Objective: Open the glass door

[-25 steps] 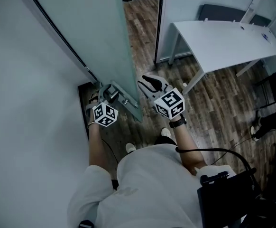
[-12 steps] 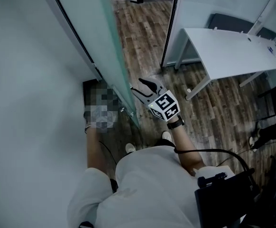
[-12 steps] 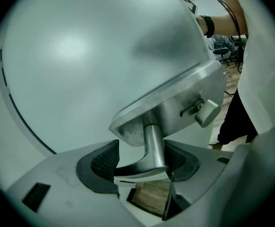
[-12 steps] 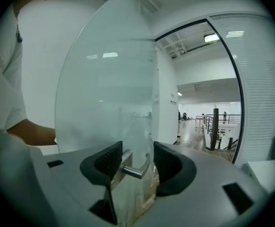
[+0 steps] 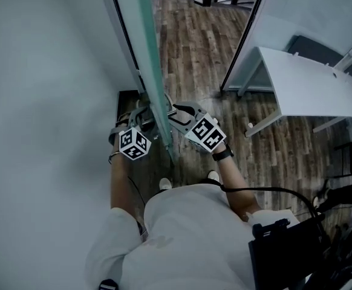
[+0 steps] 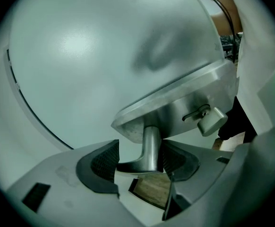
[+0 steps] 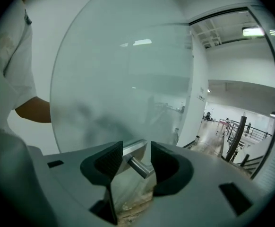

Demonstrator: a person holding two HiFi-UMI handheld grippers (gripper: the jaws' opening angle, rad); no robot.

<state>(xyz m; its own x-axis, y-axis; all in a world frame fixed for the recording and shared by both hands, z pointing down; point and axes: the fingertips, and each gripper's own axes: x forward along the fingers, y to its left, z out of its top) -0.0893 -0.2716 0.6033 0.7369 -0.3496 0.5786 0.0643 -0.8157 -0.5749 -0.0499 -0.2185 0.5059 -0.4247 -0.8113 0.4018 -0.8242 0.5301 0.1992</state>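
1. The left gripper (image 6: 140, 149) has its jaws spread wide, having just been opening. A lever handle (image 6: 150, 148) stands between the pads, its neck close beside one pad.
2. The right gripper (image 7: 136, 150), on the door's other face, is just as wide after opening. A second handle bar (image 7: 138, 167) crosses the gap with space on either side.
3. Both handles are brushed silver metal. The left one is L-shaped and rises into a metal lock plate (image 6: 175, 110) fixed on the glass, with a small thumb-turn (image 6: 212, 121) beside it.
4. The glass door (image 5: 152, 71) is frosted and pale grey-green, and only blurred shapes show through it. In the head view it stands edge-on as a thin green strip between the two grippers, just in front of the person.
5. A pale wall (image 5: 43, 101) lies to its left. To its right are a wood plank floor (image 5: 194, 47), a dark-framed partition (image 5: 244, 47) and a white table (image 5: 309, 80).
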